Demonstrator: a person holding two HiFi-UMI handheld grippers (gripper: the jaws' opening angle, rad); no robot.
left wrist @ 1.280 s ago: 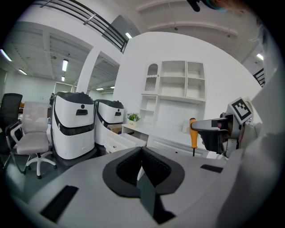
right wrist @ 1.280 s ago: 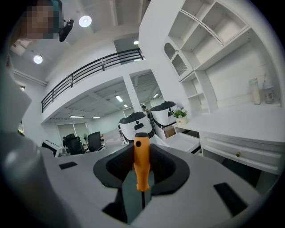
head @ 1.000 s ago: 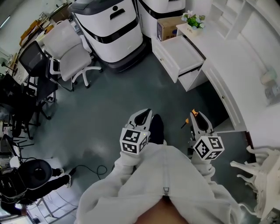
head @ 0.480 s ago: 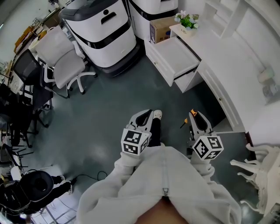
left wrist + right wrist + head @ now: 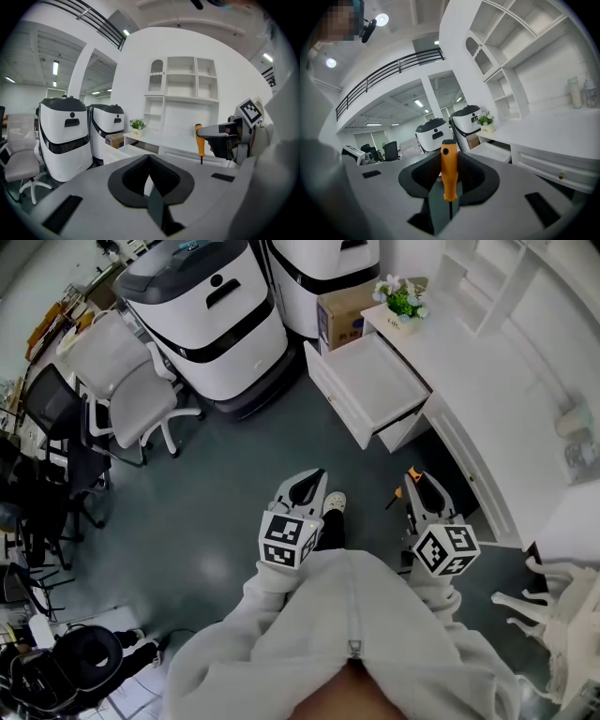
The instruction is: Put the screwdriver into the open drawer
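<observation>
My right gripper (image 5: 418, 487) is shut on an orange-handled screwdriver (image 5: 415, 483), which stands upright between the pads (image 5: 449, 174) with its thin shaft pointing down. From the left gripper view the screwdriver (image 5: 199, 140) shows at the right, in the right gripper (image 5: 226, 136). My left gripper (image 5: 309, 486) is shut and holds nothing; its tips (image 5: 149, 157) meet. The open white drawer (image 5: 337, 397) juts from the desk ahead and a little right of both grippers, well apart from them. It also shows as the drawer (image 5: 493, 151) and the drawer (image 5: 118, 153).
Two big white machines (image 5: 211, 320) stand left of the drawer, with a cardboard box (image 5: 339, 307) behind it. A potted plant (image 5: 403, 298) sits on the white desk (image 5: 506, 390). A white office chair (image 5: 127, 371) and black chairs (image 5: 47, 427) are at the left.
Both grippers have been carried forward over the grey floor towards the drawer, which now lies nearer in the head view. The grip on the screwdriver is unchanged.
</observation>
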